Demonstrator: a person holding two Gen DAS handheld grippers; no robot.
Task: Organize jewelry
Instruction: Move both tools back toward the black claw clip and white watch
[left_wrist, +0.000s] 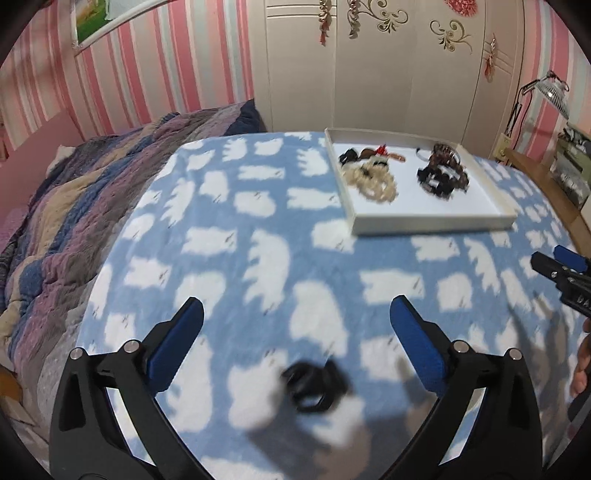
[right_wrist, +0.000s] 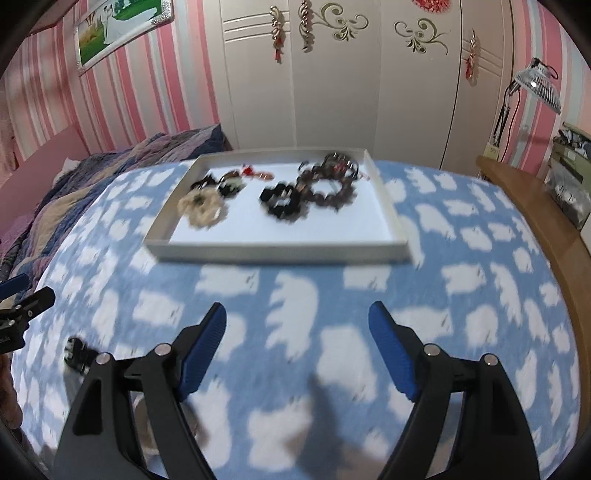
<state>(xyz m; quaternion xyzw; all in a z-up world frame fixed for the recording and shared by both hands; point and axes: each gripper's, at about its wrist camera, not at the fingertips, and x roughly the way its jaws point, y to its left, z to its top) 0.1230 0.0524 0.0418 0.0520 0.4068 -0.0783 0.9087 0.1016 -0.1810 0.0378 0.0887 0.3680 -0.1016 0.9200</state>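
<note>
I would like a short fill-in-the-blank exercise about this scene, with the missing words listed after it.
1. The white tray lies on a blue blanket patterned with white ___.
2. One black bracelet lies ___ the tray, on the blanket.
3. The left tongs and right tongs are both ___.

Missing words: bears; outside; open

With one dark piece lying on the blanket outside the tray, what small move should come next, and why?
Probably lower the left claw onto the black bracelet and close on it. It lies on the blue blanket between that claw's open, empty fingers, while the other jewelry already sits in the white tray. The right claw is open too, but farther off.
</note>
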